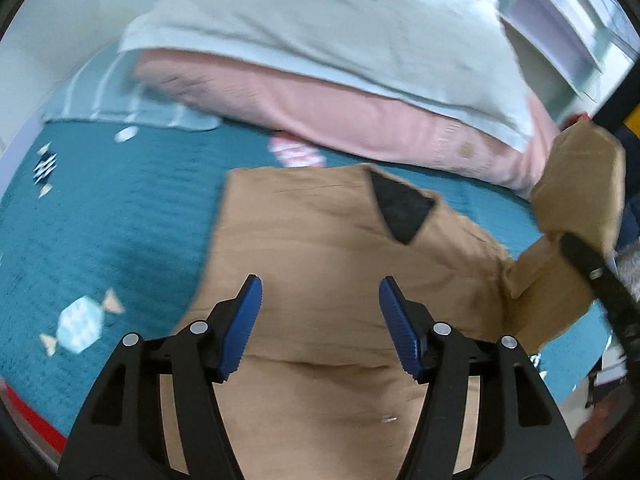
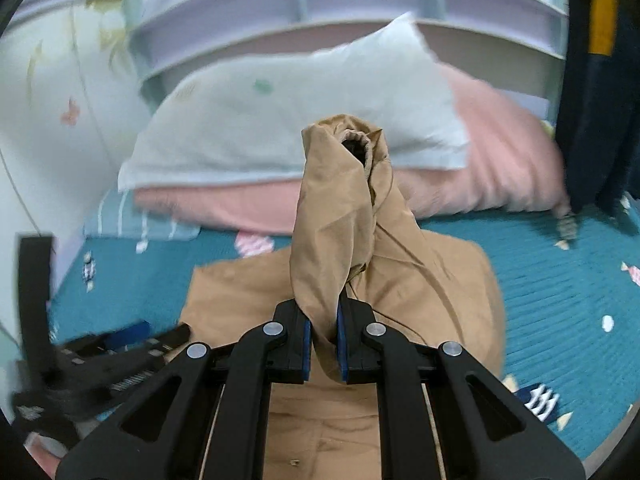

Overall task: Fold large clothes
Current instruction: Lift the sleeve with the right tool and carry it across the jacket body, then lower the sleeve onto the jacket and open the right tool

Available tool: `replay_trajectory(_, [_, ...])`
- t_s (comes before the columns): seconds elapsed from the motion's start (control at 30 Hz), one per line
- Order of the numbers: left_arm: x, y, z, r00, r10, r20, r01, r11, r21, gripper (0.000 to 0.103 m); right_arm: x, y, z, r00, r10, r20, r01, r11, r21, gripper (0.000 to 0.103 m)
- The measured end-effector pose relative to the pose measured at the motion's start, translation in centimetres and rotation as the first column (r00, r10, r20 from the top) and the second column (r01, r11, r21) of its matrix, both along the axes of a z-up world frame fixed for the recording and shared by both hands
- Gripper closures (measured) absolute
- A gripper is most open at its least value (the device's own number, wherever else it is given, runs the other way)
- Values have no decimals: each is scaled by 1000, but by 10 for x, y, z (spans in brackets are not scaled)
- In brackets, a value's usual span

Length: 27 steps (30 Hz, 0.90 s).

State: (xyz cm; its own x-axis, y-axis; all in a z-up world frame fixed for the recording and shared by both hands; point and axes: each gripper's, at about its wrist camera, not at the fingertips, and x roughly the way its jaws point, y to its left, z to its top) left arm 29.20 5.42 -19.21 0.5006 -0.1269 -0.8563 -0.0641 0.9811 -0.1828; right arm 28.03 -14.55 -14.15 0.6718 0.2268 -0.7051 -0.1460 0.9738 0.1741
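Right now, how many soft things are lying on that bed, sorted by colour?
Tan: 1, the jacket, its sleeve lifted by the right tool.
Pink: 1, the pillow.
Pale mint: 1, the pillow stacked on the pink one.
Teal: 1, the candy-print bedspread.
Striped light blue: 1, a folded cloth beside the pillows.
Total: 5

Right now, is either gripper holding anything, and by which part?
The right gripper pinches the tan jacket by its sleeve, below the cuff. The left gripper is open over the jacket, holding nothing.
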Motion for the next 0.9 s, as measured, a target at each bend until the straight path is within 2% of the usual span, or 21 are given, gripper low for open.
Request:
replay_trajectory(0.3, [-19,90,-30,990,128,-61,-128,992,16,41,8,80,-99,980,86,-178,-104,990,-95,93])
replay_trajectory(0.4, [-22,103,-40,986,147,-79,-146,989,15,41,9,92,-128,967,91,-237,-123,984,-125,93])
replay_trajectory(0.53, [-25,111,-50,982,160,-97,-160,987,7,41,6,103,-149,957,105,-269,-151,976,-156,89])
replay_trajectory(0.6, [-26,110,-53,982,158,-103,-158,987,6,41,2,109,-151,946,152,-288,-196,972,-132,75])
replay_trajectory(0.67, [-25,107,-54,982,158,-108,-158,987,9,41,0,113,-147,939,199,-279,-230,970,-80,47])
replay_trajectory(0.7, [-25,106,-54,982,157,-109,-157,988,7,41,-2,113,-143,932,234,-277,-252,967,-31,41])
replay_trajectory(0.73, [-25,105,-54,982,157,-107,-157,988,4,41,-3,112,-142,924,261,-280,-267,964,19,30])
replay_trajectory(0.77, [-26,102,-52,983,154,-101,-154,988,2,41,-3,110,-139,910,299,-288,-283,954,97,24])
replay_trajectory(0.9, [-26,93,-43,987,140,-84,-140,990,11,41,-3,102,-130,884,368,-288,-295,918,266,23])
